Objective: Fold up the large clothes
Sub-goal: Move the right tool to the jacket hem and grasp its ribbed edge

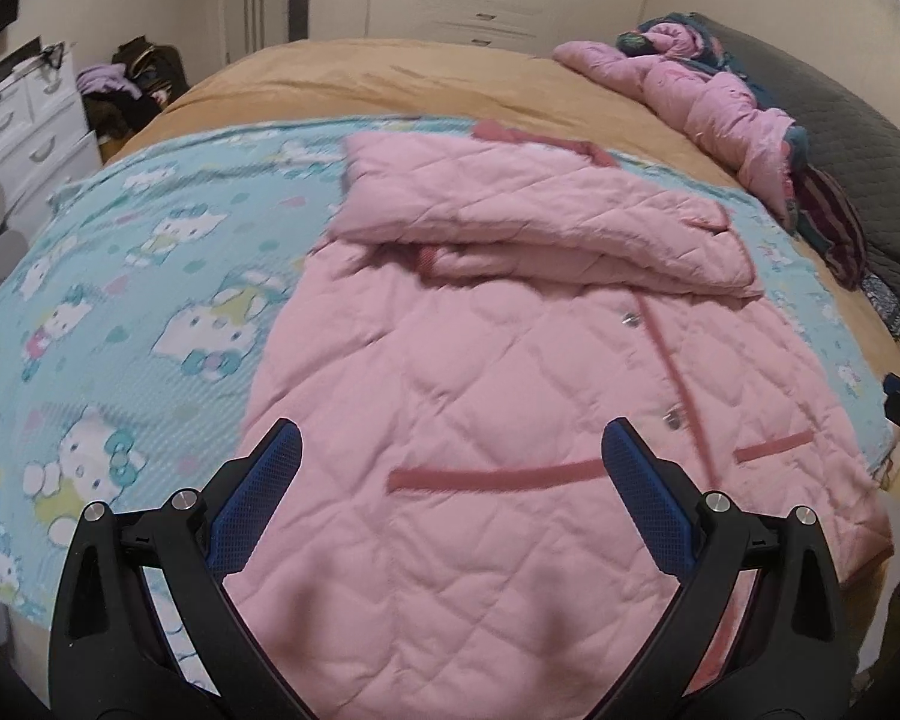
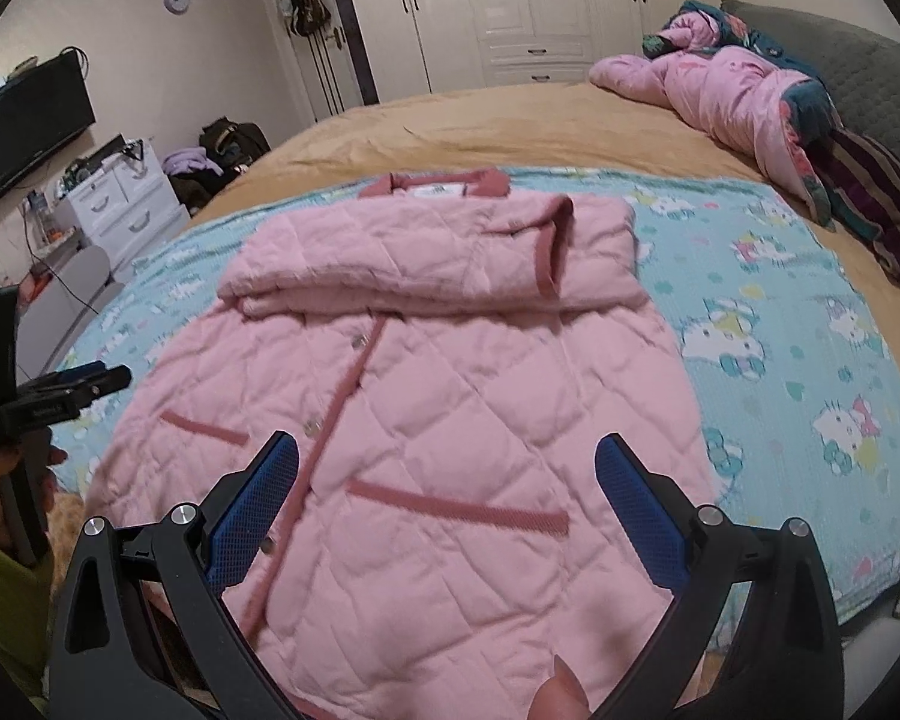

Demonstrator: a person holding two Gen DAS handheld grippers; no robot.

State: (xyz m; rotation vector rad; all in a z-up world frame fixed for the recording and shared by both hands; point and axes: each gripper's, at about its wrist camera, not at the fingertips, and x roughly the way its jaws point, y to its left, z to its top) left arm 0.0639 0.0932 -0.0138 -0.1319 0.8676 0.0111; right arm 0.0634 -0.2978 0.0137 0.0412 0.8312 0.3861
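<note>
A pink quilted jacket [image 1: 510, 396] lay front-up on the blue cartoon blanket [image 1: 120, 300] on the bed [image 2: 510, 120], its sleeves folded across its chest. Above the jacket's hem, the left tool [image 1: 450, 450] and right tool [image 2: 447, 462] both hung wide apart, holding nothing.

— What stands behind the bed [image 2: 510, 120]?
— A white wardrobe [image 2: 510, 0], a dark door [image 2: 354, 48].
— And at left?
— A white dresser [image 2: 120, 204], a TV [image 2: 24, 120] and clock [image 2: 177, 0] on the beige wall [image 2: 222, 78].
</note>
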